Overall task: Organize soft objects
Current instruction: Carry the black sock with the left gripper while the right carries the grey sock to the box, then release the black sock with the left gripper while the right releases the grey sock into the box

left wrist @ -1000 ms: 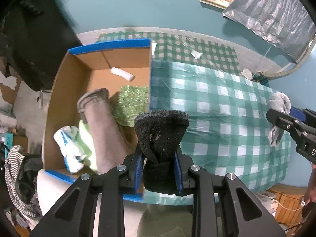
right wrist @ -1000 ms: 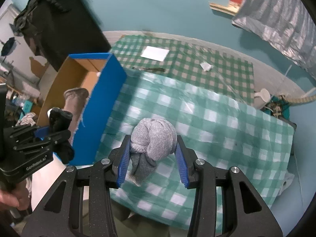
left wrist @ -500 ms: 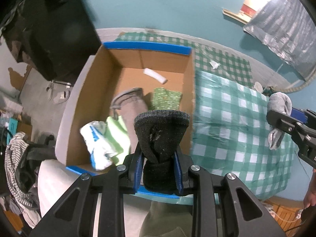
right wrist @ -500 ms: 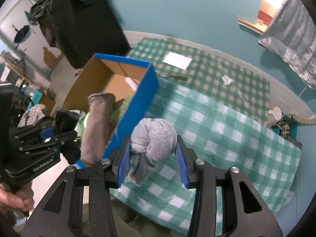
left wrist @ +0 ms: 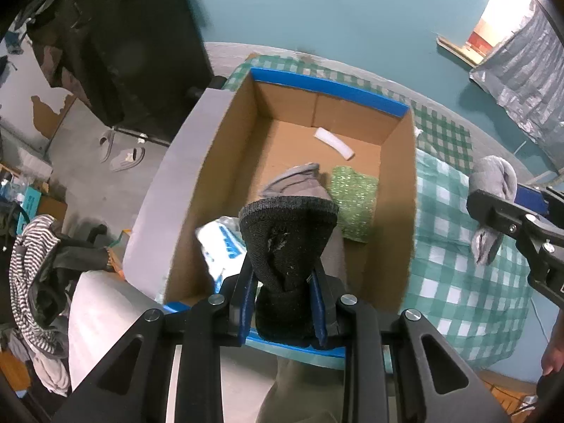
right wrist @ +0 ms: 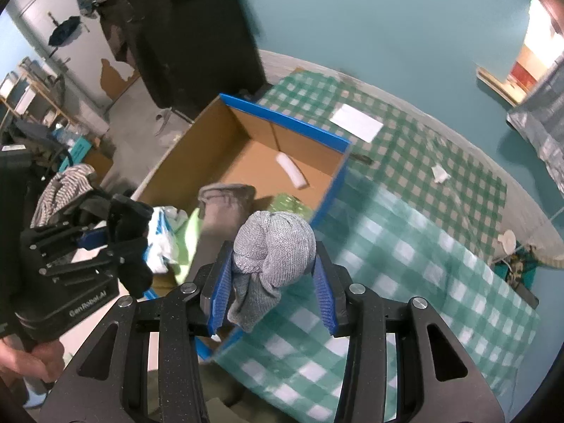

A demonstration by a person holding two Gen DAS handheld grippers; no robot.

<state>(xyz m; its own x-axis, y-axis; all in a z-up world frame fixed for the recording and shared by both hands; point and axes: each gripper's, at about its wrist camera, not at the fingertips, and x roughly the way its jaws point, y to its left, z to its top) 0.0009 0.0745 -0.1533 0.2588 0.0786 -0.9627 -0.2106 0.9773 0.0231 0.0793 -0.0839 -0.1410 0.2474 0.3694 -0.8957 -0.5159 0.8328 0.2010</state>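
My left gripper (left wrist: 283, 303) is shut on a black sock (left wrist: 287, 243) and holds it above the near end of an open cardboard box (left wrist: 225, 134) with blue-taped edges. My right gripper (right wrist: 271, 285) is shut on a balled grey sock (right wrist: 273, 246), held above the box's near right corner; the box also shows in the right wrist view (right wrist: 197, 148). In the box lie a taupe sock (left wrist: 299, 185), a green glittery cloth (left wrist: 356, 204), a white and blue cloth (left wrist: 220, 243) and a white roll (left wrist: 333, 142).
The box stands at the left end of a table with a green checked cloth (right wrist: 405, 246). A white paper (right wrist: 356, 121) and a small scrap (right wrist: 440, 174) lie at the far end. Striped clothing (left wrist: 31, 264) hangs left of the table. A black cabinet (left wrist: 116, 46) stands behind.
Both grippers moved left with their socks. The left one went from the box's right wall to above its inside. The right one went from over the cloth to the box's corner.
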